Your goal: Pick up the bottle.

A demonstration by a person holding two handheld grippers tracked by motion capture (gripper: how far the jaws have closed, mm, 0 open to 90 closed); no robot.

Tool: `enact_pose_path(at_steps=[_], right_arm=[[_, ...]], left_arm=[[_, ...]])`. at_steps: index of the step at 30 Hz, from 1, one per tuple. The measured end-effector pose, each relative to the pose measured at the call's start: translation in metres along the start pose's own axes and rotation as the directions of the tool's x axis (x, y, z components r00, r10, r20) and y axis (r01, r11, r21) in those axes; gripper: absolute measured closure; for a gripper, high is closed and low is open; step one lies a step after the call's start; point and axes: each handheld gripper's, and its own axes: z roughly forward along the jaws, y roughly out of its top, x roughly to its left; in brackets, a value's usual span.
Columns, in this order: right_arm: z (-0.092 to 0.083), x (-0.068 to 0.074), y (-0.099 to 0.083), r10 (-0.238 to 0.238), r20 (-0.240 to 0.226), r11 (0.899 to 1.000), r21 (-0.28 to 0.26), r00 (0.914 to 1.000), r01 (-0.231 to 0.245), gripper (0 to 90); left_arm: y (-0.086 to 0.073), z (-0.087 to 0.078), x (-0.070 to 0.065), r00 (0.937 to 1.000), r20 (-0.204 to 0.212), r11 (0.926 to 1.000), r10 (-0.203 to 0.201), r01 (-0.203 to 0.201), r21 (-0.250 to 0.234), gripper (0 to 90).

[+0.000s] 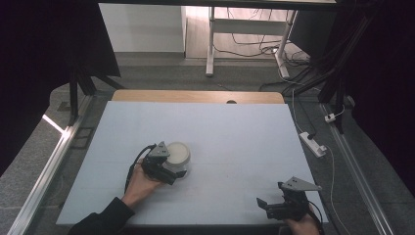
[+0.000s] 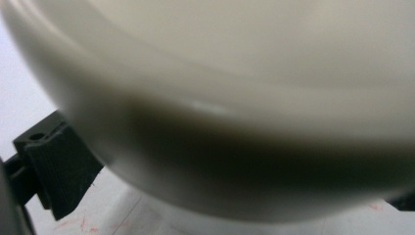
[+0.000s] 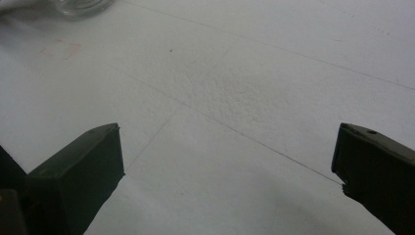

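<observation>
A white bowl (image 1: 178,152) stands on the pale blue-white table mat (image 1: 220,132), left of centre. My left gripper (image 1: 176,171) is at the bowl's near side, held by a hand in a dark sleeve. In the left gripper view the bowl's wall (image 2: 235,98) looms very close and blurred. My left gripper (image 2: 230,188) has its jaws spread wide to either side of the bowl's lower part, and I see no contact. My right gripper (image 1: 272,195) hovers near the mat's front right corner. In its own view my right gripper (image 3: 227,156) is open over bare mat.
A clear glass-like item (image 3: 80,6) shows at the top left of the right gripper view. The wooden table edge (image 1: 195,96) runs along the far side. A power strip (image 1: 313,143) and cables lie on the floor to the right, with a desk frame (image 1: 211,44) beyond.
</observation>
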Motion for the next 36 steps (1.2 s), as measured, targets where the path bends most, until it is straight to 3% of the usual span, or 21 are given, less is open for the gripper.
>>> enact_pose_path(at_steps=[4,14,26,36], right_arm=[[0.0,0.0,0.0,0.0,0.0,1.0,0.0,1.0,0.0,0.0],[0.0,0.0,0.0,-0.003,0.0,1.0,0.001,1.0,0.003,0.0],[0.0,0.001,0.0,-0.009,0.0,1.0,0.002,1.0,0.009,0.0],[0.001,0.001,0.001,-0.009,0.001,1.0,0.002,1.0,0.009,0.0]], left_arm=[[0.0,0.0,0.002,0.9997,0.01,0.9997,-0.023,0.023,-0.012,5.6],[-0.003,-0.001,0.0,1.0,-0.004,0.9994,0.009,-0.009,-0.034,7.0],[0.003,-0.002,-0.006,0.999,-0.044,1.0,0.002,-0.002,0.004,7.8],[0.015,-0.014,-0.008,0.9999,-0.012,0.9998,0.005,-0.006,-0.022,7.9]])
